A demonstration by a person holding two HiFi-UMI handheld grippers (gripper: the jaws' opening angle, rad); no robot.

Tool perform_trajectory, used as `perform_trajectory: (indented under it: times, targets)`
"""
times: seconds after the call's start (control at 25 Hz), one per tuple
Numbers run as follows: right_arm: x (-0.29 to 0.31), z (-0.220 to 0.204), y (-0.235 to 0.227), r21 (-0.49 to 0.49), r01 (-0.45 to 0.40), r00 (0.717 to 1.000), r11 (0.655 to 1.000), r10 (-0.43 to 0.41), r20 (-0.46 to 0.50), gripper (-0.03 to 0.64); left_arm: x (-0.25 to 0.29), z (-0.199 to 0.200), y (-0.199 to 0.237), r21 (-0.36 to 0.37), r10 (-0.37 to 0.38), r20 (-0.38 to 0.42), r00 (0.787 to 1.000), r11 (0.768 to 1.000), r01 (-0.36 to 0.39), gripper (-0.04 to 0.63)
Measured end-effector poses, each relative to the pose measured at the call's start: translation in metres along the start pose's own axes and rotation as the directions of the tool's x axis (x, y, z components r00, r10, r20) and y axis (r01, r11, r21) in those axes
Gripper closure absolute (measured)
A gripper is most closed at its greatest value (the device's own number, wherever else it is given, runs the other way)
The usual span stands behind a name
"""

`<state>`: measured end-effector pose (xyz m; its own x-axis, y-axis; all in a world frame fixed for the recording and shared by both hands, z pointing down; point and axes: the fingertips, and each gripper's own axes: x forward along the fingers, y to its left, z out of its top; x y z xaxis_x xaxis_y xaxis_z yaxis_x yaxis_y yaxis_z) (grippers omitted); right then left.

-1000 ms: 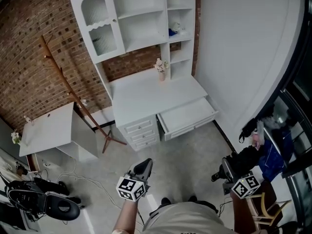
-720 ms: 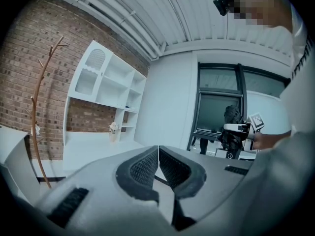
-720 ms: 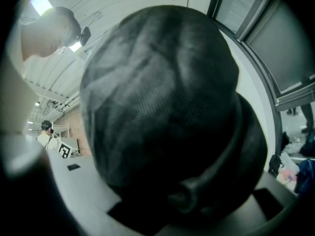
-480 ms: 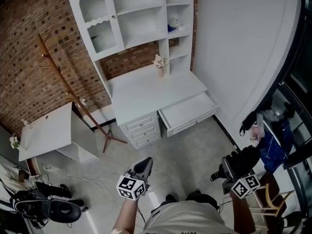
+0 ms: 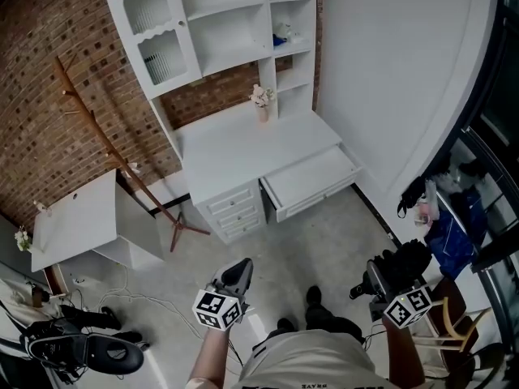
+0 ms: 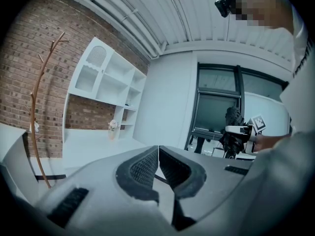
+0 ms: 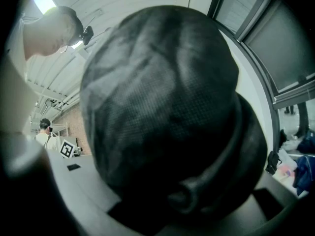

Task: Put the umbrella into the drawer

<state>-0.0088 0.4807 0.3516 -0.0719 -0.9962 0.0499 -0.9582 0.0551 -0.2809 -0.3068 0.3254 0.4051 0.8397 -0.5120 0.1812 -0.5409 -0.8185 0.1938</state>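
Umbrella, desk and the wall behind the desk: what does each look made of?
The umbrella looks like dark matt woven fabric: a fine weave and soft folds show up close. The desk looks like white-painted wood or board, smooth and even; the paint hides which. The brick wall is rough red-brown brick with pale mortar joints.
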Motion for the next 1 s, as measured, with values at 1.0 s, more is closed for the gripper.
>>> perform_trajectory:
  times: [1.0]
  targets:
    - [0.11, -0.006, -0.088, 0.04, -0.079, 0.995, 0.996, 0.081, -0.062, 0.357, 0.112, 0.005, 0.017, -0.015, 0.058, -0.065, 0.996, 0.998, -0.059, 0.569]
